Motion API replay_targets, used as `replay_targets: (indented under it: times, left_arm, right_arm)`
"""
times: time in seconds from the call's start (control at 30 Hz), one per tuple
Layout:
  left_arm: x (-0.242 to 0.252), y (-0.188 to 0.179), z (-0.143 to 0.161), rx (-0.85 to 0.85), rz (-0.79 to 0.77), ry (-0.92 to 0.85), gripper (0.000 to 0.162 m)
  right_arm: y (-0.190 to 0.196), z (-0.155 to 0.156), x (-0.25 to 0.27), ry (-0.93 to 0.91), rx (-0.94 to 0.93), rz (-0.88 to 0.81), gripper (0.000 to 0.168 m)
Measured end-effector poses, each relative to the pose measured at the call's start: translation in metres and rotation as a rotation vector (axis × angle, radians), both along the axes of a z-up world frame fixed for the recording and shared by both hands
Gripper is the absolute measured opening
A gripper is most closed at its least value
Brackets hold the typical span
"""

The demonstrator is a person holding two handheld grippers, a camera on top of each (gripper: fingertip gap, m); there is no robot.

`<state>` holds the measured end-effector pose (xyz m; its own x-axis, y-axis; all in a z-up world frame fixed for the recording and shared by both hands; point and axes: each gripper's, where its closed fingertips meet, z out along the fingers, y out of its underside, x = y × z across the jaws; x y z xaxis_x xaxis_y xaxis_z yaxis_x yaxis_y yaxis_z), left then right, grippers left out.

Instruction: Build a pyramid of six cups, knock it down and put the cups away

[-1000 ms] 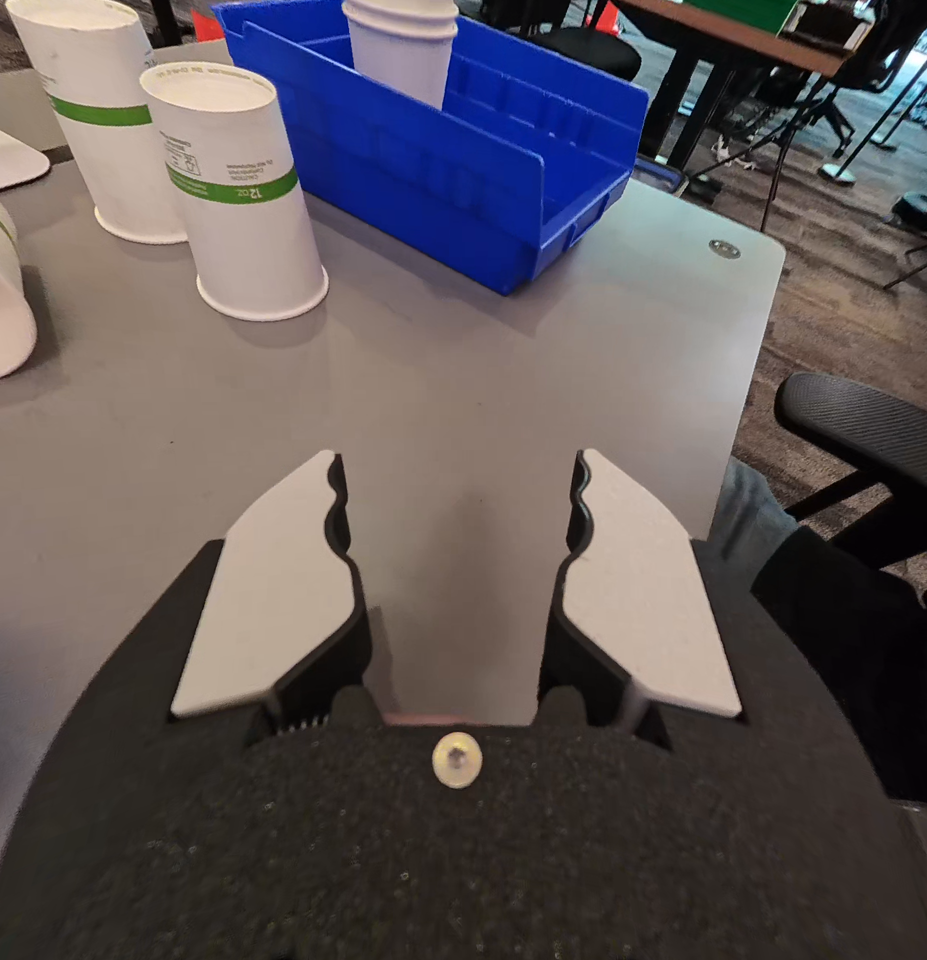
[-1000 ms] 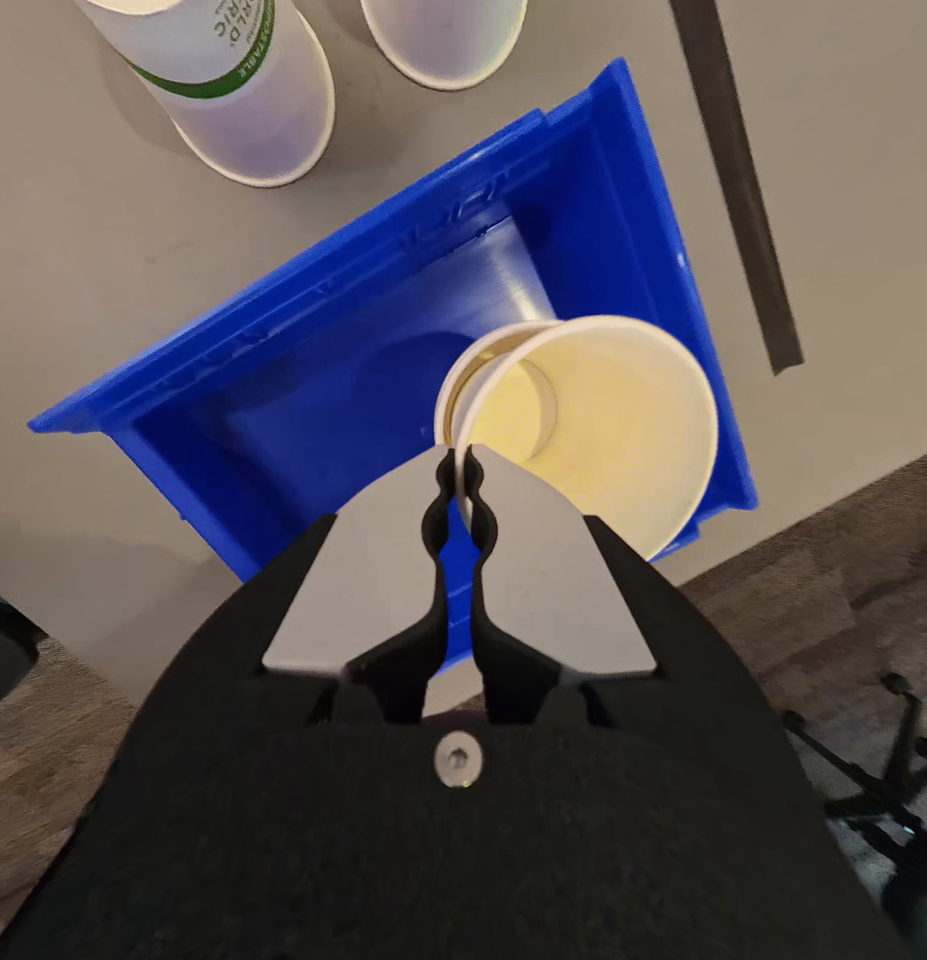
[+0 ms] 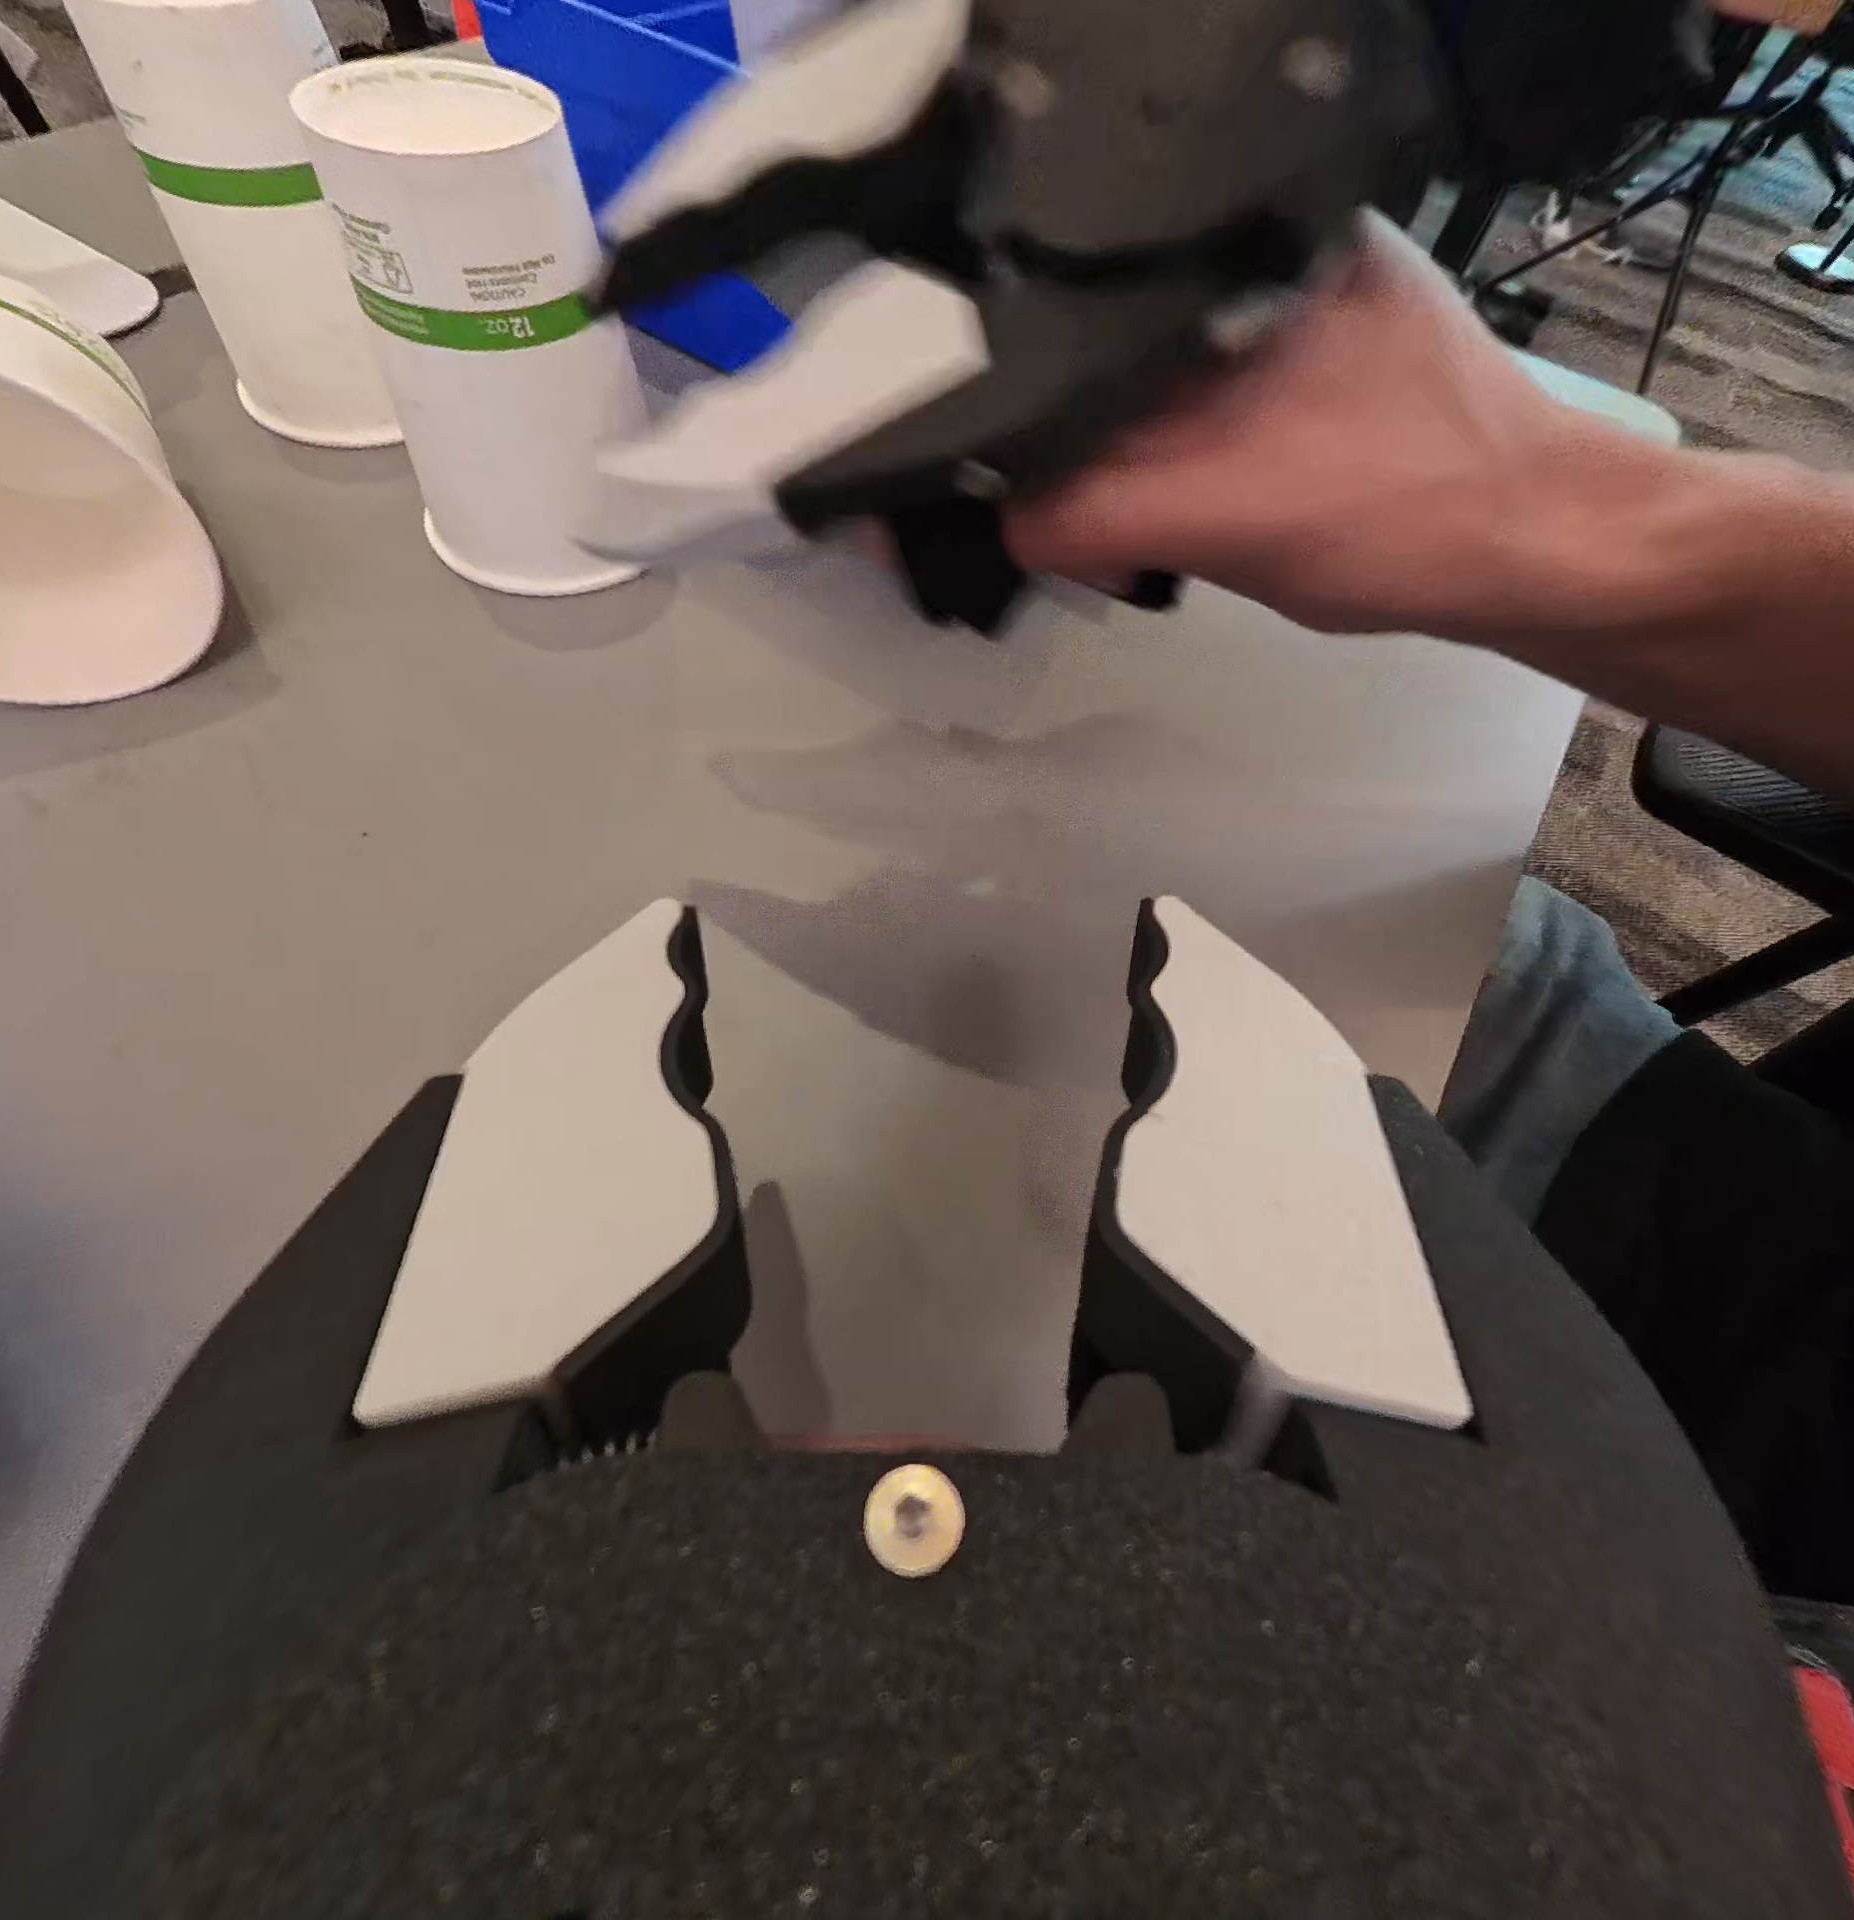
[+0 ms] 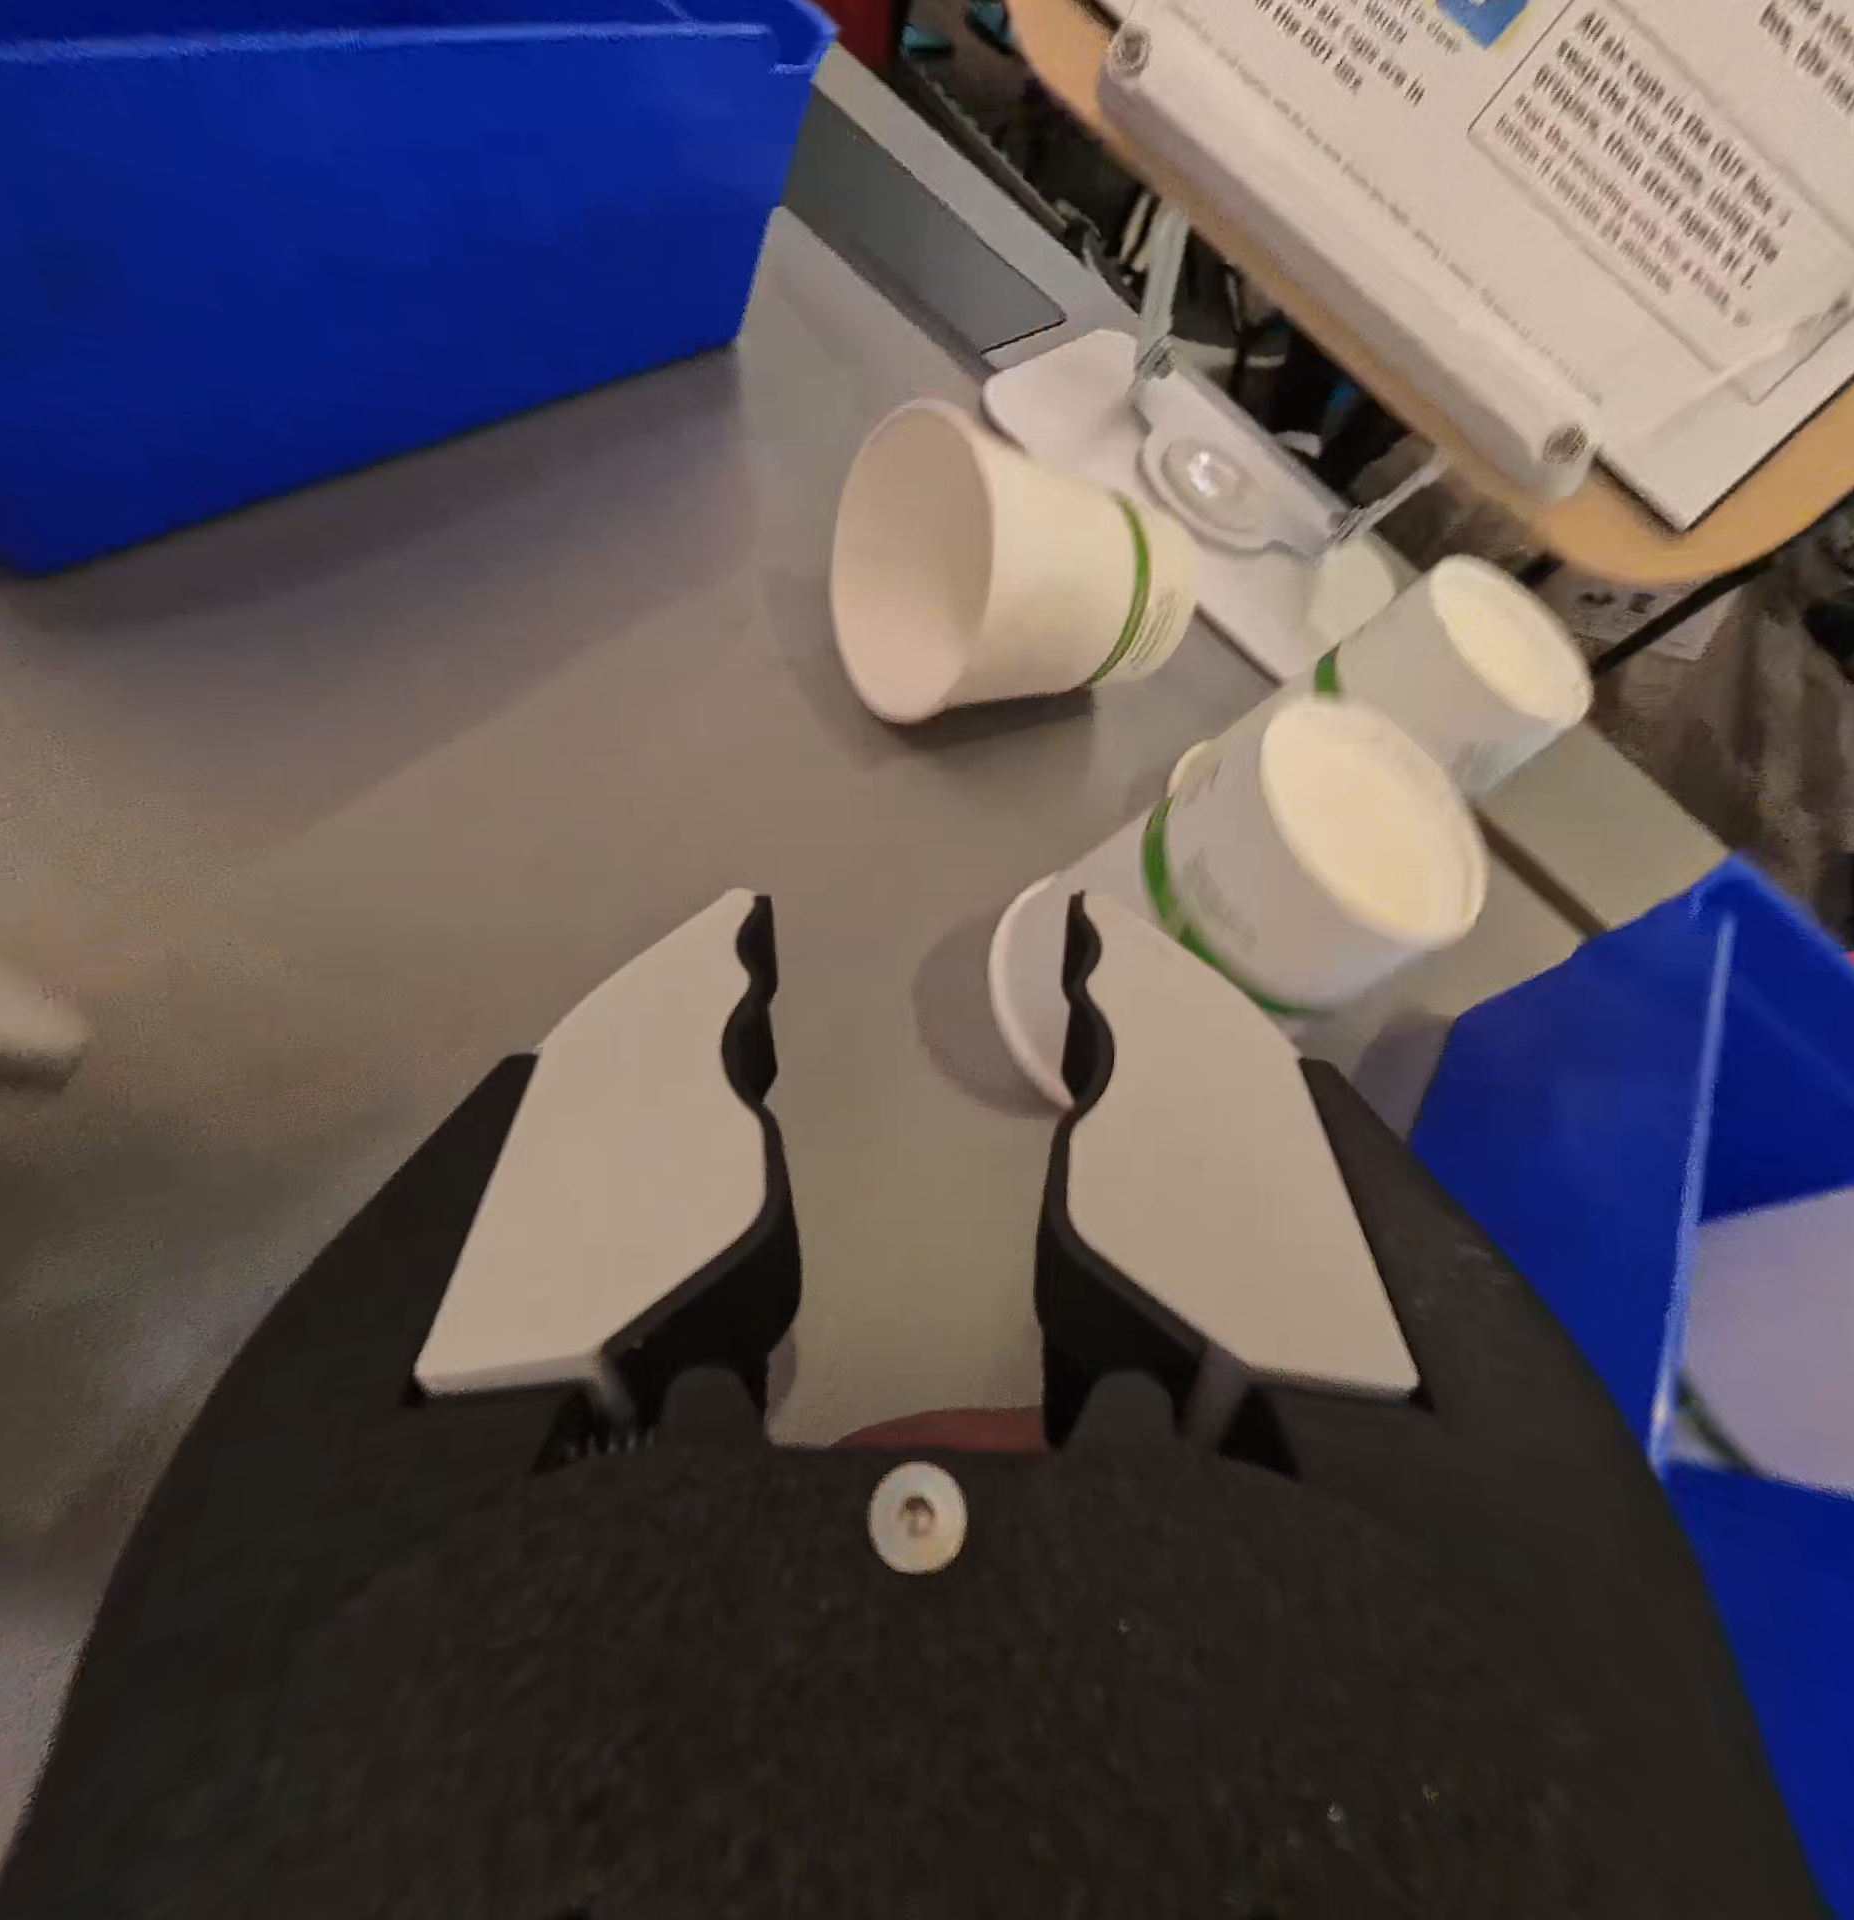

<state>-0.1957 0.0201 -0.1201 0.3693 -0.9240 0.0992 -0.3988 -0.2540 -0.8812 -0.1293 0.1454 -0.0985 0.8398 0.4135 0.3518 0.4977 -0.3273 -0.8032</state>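
Note:
White paper cups with a green band stand on the grey table. Two are upside down, the near cup and the far cup. A third cup lies on its side. My right gripper is open and empty, low over the table, its right finger in front of the near cup's rim. It shows blurred in the left wrist view, held by a hand. My left gripper is open and empty above bare table.
A blue bin sits right of the cups, with something white inside. A second blue bin stands at the far left. A document stand leans over the back edge. A chair is off the table's right edge.
My right gripper let go of the cup it held over the blue bin, opened, and swung down beside the near upside-down cup. My left gripper stayed open and barely moved.

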Motion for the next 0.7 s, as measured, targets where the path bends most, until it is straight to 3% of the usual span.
replay_targets:
  times: [0.2,0.3,0.37,0.5,0.7]
  left_arm:
    - [0.000,-0.005,-0.002,-0.008,-0.022,0.011,0.078]
    - [0.000,-0.006,-0.004,0.017,-0.031,0.028,0.078]
    - [0.000,-0.007,-0.006,0.020,-0.038,0.036,0.078]
    - [-0.001,-0.011,-0.011,0.009,-0.055,0.044,0.078]
    - [-0.003,-0.010,-0.014,-0.003,-0.059,0.050,0.078]
  right_arm:
    - [0.109,0.010,-0.022,-0.316,-0.070,-0.062,0.045]
    - [0.147,-0.007,-0.028,-0.445,-0.140,-0.074,0.041]
    - [0.160,-0.020,-0.034,-0.487,-0.175,-0.068,0.039]
    - [0.172,-0.023,-0.032,-0.633,-0.120,-0.078,0.017]
    - [0.166,0.025,-0.030,-0.600,-0.031,-0.040,0.000]
